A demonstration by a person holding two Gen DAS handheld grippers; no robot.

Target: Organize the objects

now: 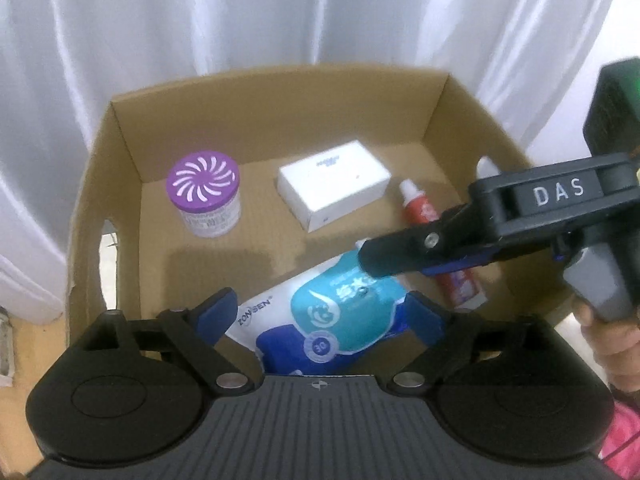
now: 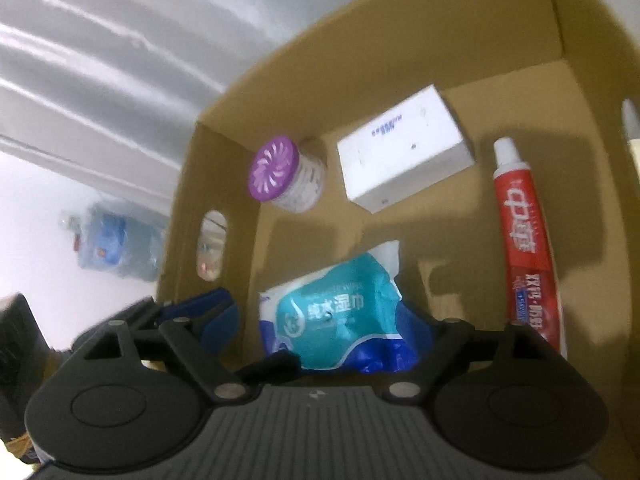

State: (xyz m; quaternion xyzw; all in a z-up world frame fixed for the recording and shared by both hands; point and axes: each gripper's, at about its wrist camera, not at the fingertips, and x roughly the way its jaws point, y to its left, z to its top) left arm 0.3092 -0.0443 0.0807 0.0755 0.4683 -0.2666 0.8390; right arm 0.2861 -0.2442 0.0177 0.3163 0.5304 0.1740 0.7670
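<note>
An open cardboard box [image 1: 96, 184] holds a purple-lidded air freshener can [image 1: 205, 199], a white carton [image 1: 334, 184], a red toothpaste tube [image 1: 420, 210] and a blue-and-teal wet wipes pack [image 1: 320, 320]. My left gripper [image 1: 324, 312] is open above the box's near edge, with the wipes pack lying between and below its fingers. My right gripper [image 2: 324, 316] is open over the wipes pack [image 2: 336, 312] inside the box [image 2: 400, 40]; it shows from the side in the left wrist view [image 1: 384, 258]. The can [image 2: 280, 176], carton [image 2: 404, 152] and toothpaste [image 2: 524, 236] lie beyond.
White curtains [image 1: 280, 12] hang behind the box. A white object [image 1: 488, 168] leans at the box's right wall. A bag with bluish items [image 2: 116, 240] lies outside the box at the left. The box's left wall has a handle hole [image 1: 108, 248].
</note>
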